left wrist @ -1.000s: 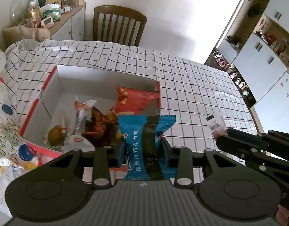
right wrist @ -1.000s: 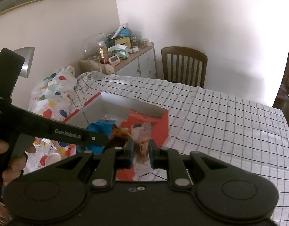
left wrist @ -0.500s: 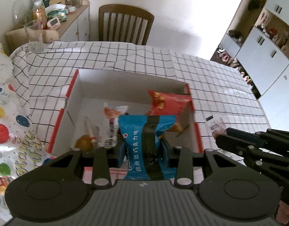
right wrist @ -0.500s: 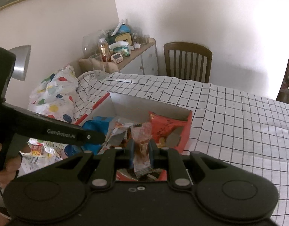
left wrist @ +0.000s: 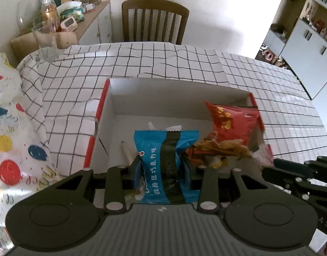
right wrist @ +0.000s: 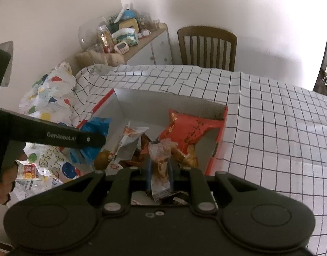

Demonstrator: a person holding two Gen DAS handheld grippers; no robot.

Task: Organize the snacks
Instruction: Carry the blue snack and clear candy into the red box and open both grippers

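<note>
My left gripper point(left wrist: 165, 166) is shut on a blue snack packet point(left wrist: 166, 162) and holds it over the near part of an open white box with red edges point(left wrist: 103, 98). My right gripper point(right wrist: 160, 170) is shut on a small clear packet with brown snacks point(right wrist: 160, 166), above the box's near right side point(right wrist: 224, 115). In the box lie a red chip bag point(left wrist: 231, 119), also in the right wrist view point(right wrist: 189, 130), a white-and-orange packet point(right wrist: 129, 136) and a brown round snack point(right wrist: 100, 160). The left gripper's arm point(right wrist: 56, 135) crosses the right wrist view.
The box stands on a checked white tablecloth point(left wrist: 163, 61). A wooden chair point(left wrist: 155, 19) stands at the far side. A sideboard with jars and clutter point(left wrist: 63, 17) is at the far left. A dotted gift bag point(left wrist: 12, 128) lies left of the box.
Both grippers have moved forward over the box with their packets held. The box now sits closer and more central in both views.
</note>
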